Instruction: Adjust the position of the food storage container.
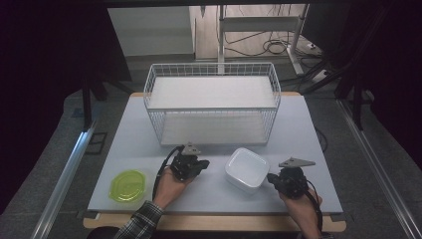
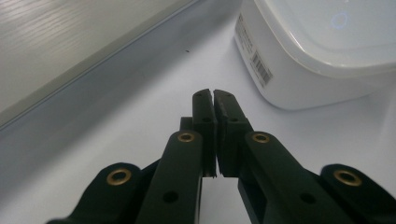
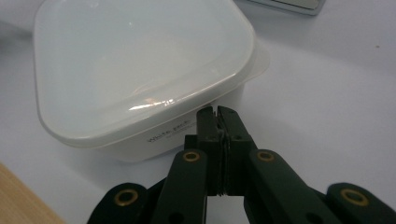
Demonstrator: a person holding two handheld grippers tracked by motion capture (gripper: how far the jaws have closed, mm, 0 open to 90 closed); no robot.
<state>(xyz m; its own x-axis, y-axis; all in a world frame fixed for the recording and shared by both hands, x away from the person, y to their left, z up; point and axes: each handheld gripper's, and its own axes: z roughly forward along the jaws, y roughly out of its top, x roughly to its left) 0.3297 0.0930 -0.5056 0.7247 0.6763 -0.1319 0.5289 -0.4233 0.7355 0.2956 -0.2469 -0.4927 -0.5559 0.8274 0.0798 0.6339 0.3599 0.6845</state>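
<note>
Scanning from the left, the green lidded tub [image 1: 128,185] sits near the table's [image 1: 149,149] front edge. Next, the left gripper [image 1: 203,163] rests with jaws shut and empty, just left of the white container [image 1: 247,169]. Beside its right wall, the right gripper [image 1: 271,178] is also closed and appears to pinch the lid's rim. Lifting by that thin lip could likely pop the lid or tip the container.

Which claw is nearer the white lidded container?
Right. The right claw sits shut at the white lidded container, just below its lid rim; the left claw, also shut, stands off its other side.
</note>
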